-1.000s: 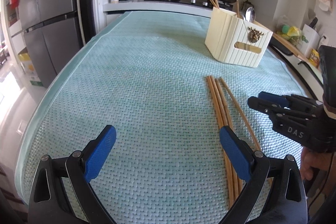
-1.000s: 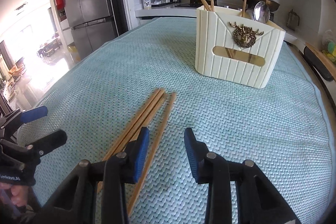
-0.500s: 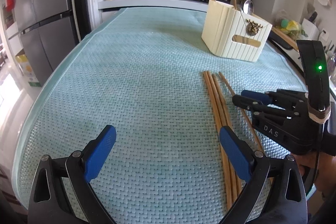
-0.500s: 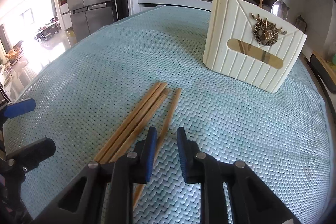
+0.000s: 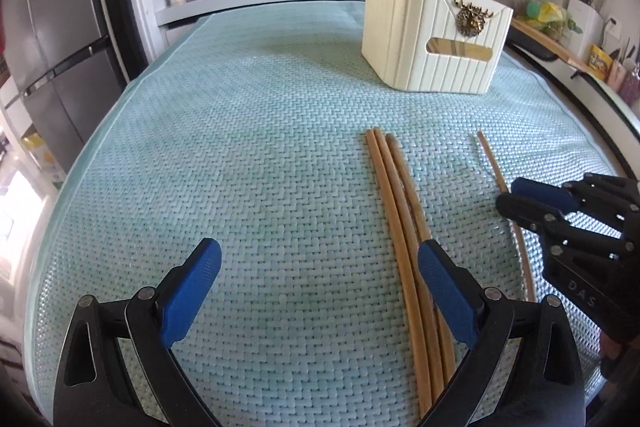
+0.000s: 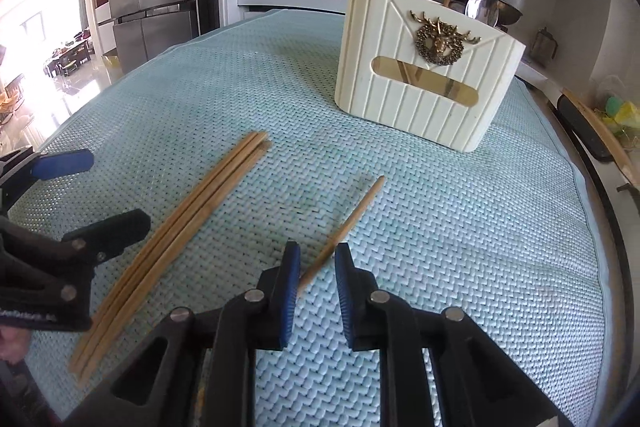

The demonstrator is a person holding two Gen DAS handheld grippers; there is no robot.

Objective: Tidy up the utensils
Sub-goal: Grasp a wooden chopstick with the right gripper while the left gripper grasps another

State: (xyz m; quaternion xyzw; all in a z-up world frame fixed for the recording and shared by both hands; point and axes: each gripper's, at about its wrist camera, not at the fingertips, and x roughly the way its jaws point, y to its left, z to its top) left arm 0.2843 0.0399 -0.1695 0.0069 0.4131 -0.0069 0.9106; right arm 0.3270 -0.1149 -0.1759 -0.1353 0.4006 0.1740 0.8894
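From the left wrist we see three chopsticks (image 5: 400, 227) lying side by side, running away toward the cream utensil holder (image 5: 434, 39) on the teal woven mat (image 5: 240, 167), stove behind. Our left gripper (image 5: 318, 287) is spread wide, its right pad over them.

From the right wrist, a single chopstick (image 6: 344, 227) points toward the holder, passing between our right gripper (image 6: 316, 275)'s narrowed jaws; we cannot tell whether they pinch it.
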